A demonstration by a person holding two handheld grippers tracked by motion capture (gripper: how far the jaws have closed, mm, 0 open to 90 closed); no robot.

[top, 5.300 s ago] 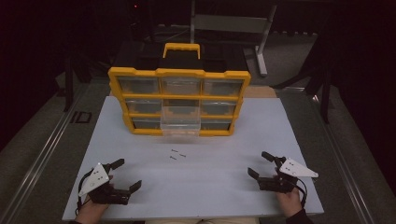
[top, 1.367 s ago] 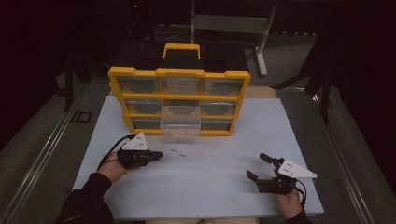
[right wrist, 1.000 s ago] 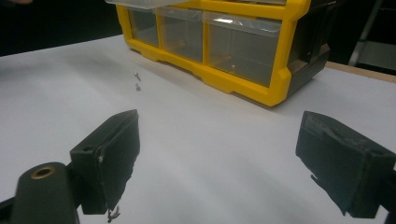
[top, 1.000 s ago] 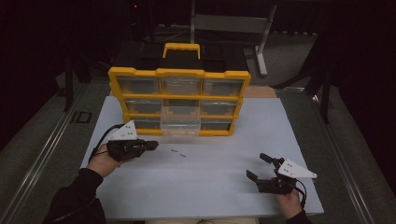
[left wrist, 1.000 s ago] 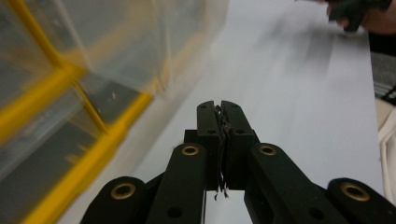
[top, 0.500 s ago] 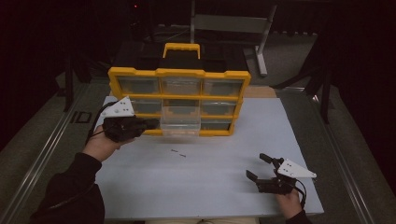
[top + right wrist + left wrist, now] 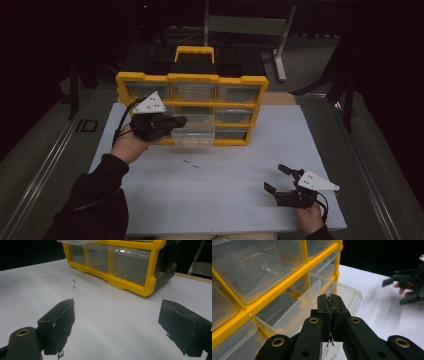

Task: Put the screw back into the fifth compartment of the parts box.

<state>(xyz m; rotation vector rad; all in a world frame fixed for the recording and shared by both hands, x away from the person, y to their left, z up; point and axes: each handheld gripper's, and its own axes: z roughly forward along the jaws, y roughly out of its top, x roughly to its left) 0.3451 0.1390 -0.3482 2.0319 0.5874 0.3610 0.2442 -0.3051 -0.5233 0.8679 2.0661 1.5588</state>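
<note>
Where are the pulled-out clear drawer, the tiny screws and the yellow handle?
Clear drawer (image 7: pixel 194 137), high view, front wall.
Screws (image 7: pixel 191 163), high view, on the pair.
Yellow handle (image 7: pixel 194 50), high view, top bar.

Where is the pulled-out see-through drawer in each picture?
High view: the clear drawer juts from the yellow organizer, bottom row middle, by the left gripper.
Left gripper view: centre, behind the shut jaws.
Right gripper view: I can't tell it apart.
Shared landmark: the yellow organizer's frame.
</note>
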